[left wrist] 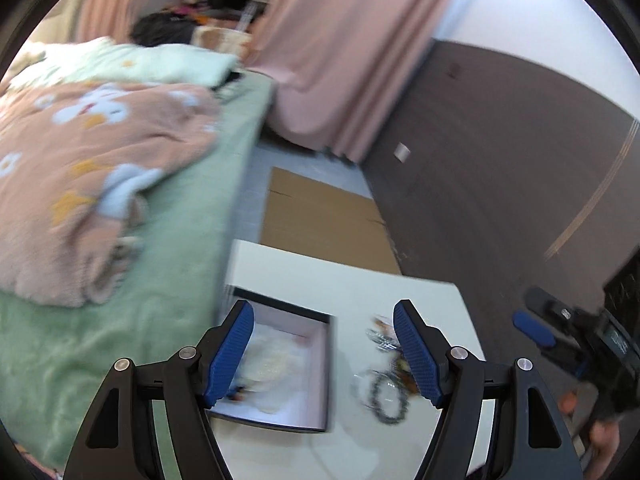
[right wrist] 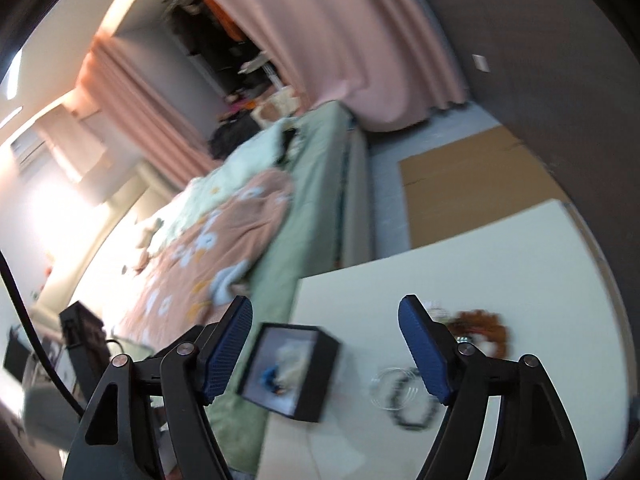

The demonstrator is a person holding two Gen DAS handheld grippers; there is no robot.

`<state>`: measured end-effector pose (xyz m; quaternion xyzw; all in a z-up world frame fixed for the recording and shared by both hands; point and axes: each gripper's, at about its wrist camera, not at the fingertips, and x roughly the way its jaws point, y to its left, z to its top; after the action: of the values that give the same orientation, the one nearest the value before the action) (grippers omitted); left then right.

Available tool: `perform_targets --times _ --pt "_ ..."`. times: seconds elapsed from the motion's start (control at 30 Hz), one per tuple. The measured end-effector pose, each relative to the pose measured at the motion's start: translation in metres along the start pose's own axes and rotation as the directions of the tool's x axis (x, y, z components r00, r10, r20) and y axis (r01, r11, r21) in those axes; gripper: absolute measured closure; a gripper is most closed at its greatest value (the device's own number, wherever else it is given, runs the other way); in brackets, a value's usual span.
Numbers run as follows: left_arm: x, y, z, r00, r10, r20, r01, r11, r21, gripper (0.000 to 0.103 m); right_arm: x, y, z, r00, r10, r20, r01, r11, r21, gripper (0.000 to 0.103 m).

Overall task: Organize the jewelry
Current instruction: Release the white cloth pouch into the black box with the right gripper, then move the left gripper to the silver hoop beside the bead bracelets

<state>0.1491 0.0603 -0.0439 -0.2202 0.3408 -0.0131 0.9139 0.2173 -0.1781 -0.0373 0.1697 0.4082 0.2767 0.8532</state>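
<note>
An open dark box (left wrist: 320, 368) with a pale lining sits on a white table (left wrist: 340, 284); it holds white jewelry and a small blue piece. To its right lies a loose pile of jewelry (left wrist: 386, 376): a dark bead bracelet, silvery pieces and brown beads. My left gripper (left wrist: 324, 354) is open and empty, held above the box and the pile. My right gripper (right wrist: 326, 354) is open and empty above the box (right wrist: 290, 372) and the dark bracelet (right wrist: 412, 404). A brown bead ring (right wrist: 486, 330) lies further right. The right gripper also shows at the right edge of the left wrist view (left wrist: 560, 340).
A bed (left wrist: 188, 216) with a green sheet and a pink flower blanket (left wrist: 92, 168) stands left of the table. Flat cardboard (left wrist: 324, 220) lies on the floor beyond the table. A brown wall (left wrist: 500, 168) is on the right, pink curtains (left wrist: 340, 48) behind.
</note>
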Motion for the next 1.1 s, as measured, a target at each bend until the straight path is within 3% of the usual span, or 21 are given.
perform_targets --times 0.1,0.3,0.43,0.67,0.87,0.97,1.1 --pt "0.014 -0.031 -0.001 0.998 -0.015 -0.055 0.019 0.997 0.077 0.03 -0.012 -0.019 0.006 0.998 -0.06 0.012 0.059 0.998 0.02 0.027" --pt "0.049 -0.072 -0.014 0.986 -0.009 -0.165 0.036 0.986 0.163 0.03 -0.019 -0.053 0.009 0.996 -0.085 -0.01 0.086 0.99 0.11 0.027" --pt "0.068 -0.077 -0.035 0.976 -0.029 -0.217 0.071 0.98 0.187 0.03 -0.018 -0.072 0.004 0.993 -0.11 -0.047 0.117 0.98 0.161 0.027" --pt "0.092 -0.073 -0.063 0.945 0.013 -0.325 0.052 0.98 0.193 0.035 -0.011 -0.086 -0.011 0.979 -0.165 -0.123 0.183 0.971 0.154 0.027" --pt "0.109 -0.079 -0.076 0.937 0.075 -0.34 0.013 0.969 0.248 0.035 -0.011 -0.095 -0.016 0.974 -0.179 -0.142 0.202 0.966 0.164 0.027" --pt "0.116 -0.082 -0.082 0.938 0.138 -0.318 -0.036 0.951 0.307 0.035 -0.009 -0.097 -0.017 0.971 -0.186 -0.152 0.21 0.963 0.168 0.027" --pt "0.119 -0.085 -0.085 0.938 0.165 -0.303 -0.056 0.939 0.338 0.035 -0.004 -0.1 -0.019 0.966 -0.197 -0.169 0.225 0.96 0.166 0.027"
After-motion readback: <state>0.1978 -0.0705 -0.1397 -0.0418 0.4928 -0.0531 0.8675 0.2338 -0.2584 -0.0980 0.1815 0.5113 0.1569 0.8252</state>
